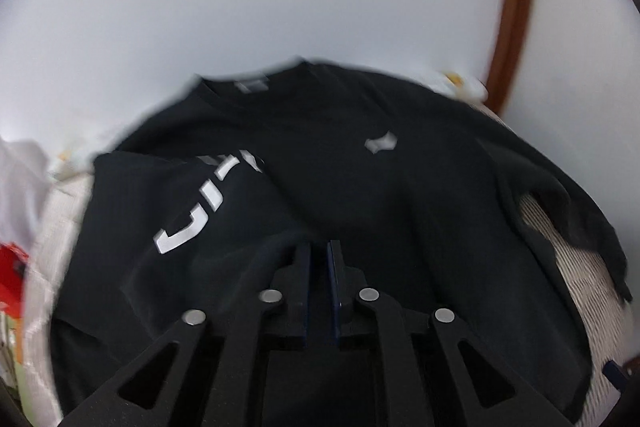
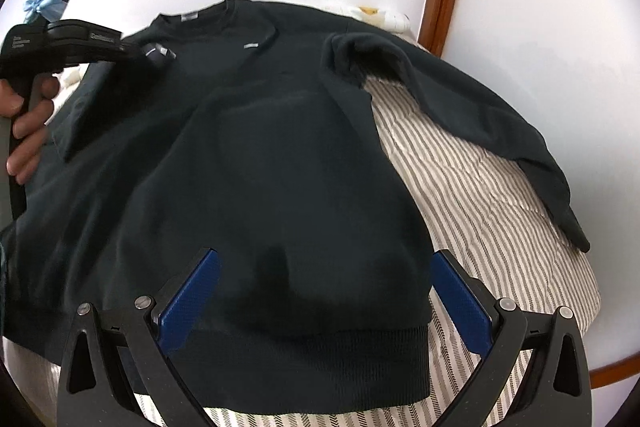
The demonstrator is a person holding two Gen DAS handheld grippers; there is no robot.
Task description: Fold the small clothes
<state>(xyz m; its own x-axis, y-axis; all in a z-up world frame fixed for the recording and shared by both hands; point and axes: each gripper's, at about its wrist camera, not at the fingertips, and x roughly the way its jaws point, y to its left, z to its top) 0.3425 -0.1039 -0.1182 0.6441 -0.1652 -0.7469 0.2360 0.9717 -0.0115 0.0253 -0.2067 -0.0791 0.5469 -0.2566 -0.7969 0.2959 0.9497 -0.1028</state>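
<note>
With the left sleeve (image 1: 168, 211) folded in, we take the far right sleeve (image 2: 480, 107) next; right gripper (image 2: 324, 291) jaws apart, left gripper (image 1: 319, 259) jaws nearly together on nothing

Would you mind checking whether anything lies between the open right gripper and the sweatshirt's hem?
Nothing visible does: the right gripper hangs open directly over the black sweatshirt, with the ribbed hem bare beneath it.

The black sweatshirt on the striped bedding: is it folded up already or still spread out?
Partly folded. The black sweatshirt has one side turned over its front, white lettering showing; the other long sleeve lies stretched out on the striped bedding.
</note>
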